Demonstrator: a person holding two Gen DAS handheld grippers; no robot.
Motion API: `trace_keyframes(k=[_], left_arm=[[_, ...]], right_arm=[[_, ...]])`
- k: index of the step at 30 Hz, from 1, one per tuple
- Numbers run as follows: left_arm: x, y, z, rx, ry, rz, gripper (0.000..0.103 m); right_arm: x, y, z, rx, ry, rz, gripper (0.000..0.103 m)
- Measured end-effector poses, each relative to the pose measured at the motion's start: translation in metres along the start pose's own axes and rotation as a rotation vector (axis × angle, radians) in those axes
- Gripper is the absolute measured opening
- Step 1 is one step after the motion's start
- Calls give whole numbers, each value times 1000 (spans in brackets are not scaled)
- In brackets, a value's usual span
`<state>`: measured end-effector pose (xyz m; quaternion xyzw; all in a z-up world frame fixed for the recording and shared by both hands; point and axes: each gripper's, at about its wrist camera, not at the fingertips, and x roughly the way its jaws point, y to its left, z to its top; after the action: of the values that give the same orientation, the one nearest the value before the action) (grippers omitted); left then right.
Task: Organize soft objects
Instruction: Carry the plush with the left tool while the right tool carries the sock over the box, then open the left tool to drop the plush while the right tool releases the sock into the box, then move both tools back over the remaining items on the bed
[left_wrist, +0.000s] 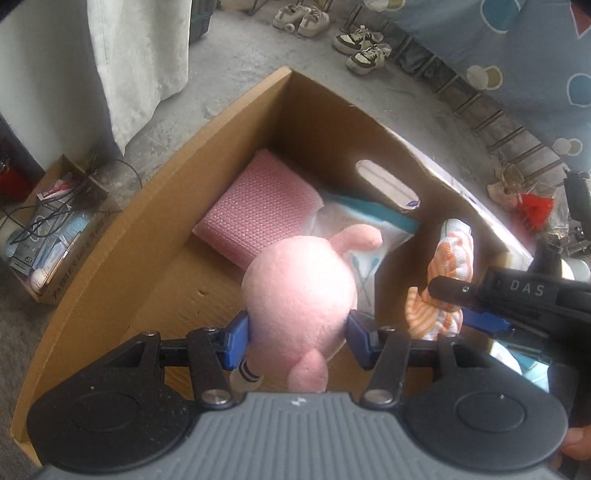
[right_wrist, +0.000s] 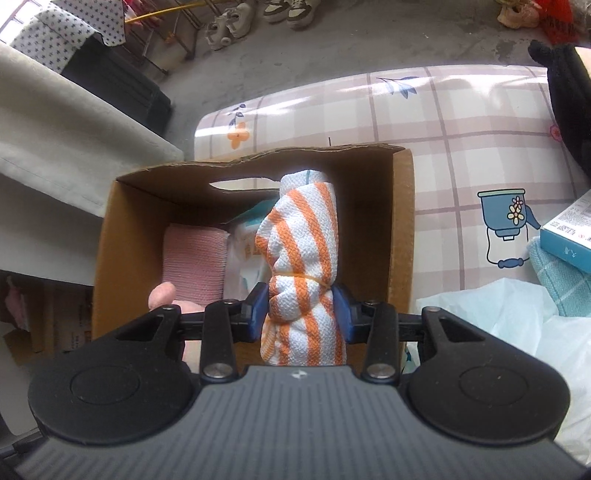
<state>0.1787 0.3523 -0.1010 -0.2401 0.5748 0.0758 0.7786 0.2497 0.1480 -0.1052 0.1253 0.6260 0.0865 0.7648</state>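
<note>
Light, squashy loads over the cardboard box (left_wrist: 122, 229): left gripper (left_wrist: 297, 334) clamps the pink plush toy's (left_wrist: 299, 295) belly; right gripper (right_wrist: 301, 312) pinches the rolled striped towel (right_wrist: 301, 258) mid-length.

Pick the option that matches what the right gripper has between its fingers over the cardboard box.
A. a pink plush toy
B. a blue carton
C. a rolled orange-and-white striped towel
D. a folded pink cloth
C: in the right wrist view the right gripper has its blue pads pressed on the rolled orange-and-white striped towel, held above the open cardboard box.
</note>
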Motion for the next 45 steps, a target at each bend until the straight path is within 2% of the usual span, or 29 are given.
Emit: trace_keyframes(k=[3,5,7,9,11,13,19,20,22,25,26,27,29,35,39,41,45], left_arm=[[13,7,2,1,17,5,56],[18,10,3,6,22,5,56],[22,12,5,10,24,-1,56],[22,12,7,23,28,-4,56],[19,11,7,45,36,-7,56],[15,11,9,69,56,-18,56],[6,11,15,181,249,-85,60],[9,12,15,199,264,-79,62],[19,10,15,252,273,-14,63],[39,4,16,354,265,125,69],[41,4,17,367,258,129,75],[40,4,19,365,245,114,77],[36,8,24,353,212,114,77],[14,5,25,413,33,271,72],[3,-1,18,469,-56,368,69],[-2,0,15,471,-63,353,63],[-10,3,8,444,-35,292,62]], right_arm=[[10,6,0,-20,-12,-69,40],[11,11,-1,-58,-44,-91,46],[7,16,-3,-88,-72,-99,59],[-6,18,-7,-100,-105,-66,64],[-19,18,-12,-110,-125,-3,64],[-28,14,-17,-96,-100,62,64],[-29,11,-38,-49,4,133,64],[-26,11,-41,-43,14,134,64],[-20,11,-45,-28,29,137,64],[-11,9,-51,2,40,150,62],[-9,8,-52,12,45,156,62],[-7,8,-53,20,48,163,60],[-3,9,-52,26,51,174,57],[14,11,-49,87,70,239,53],[29,16,-50,142,103,292,50],[33,19,-50,153,113,302,50],[25,27,-51,140,106,325,49]])
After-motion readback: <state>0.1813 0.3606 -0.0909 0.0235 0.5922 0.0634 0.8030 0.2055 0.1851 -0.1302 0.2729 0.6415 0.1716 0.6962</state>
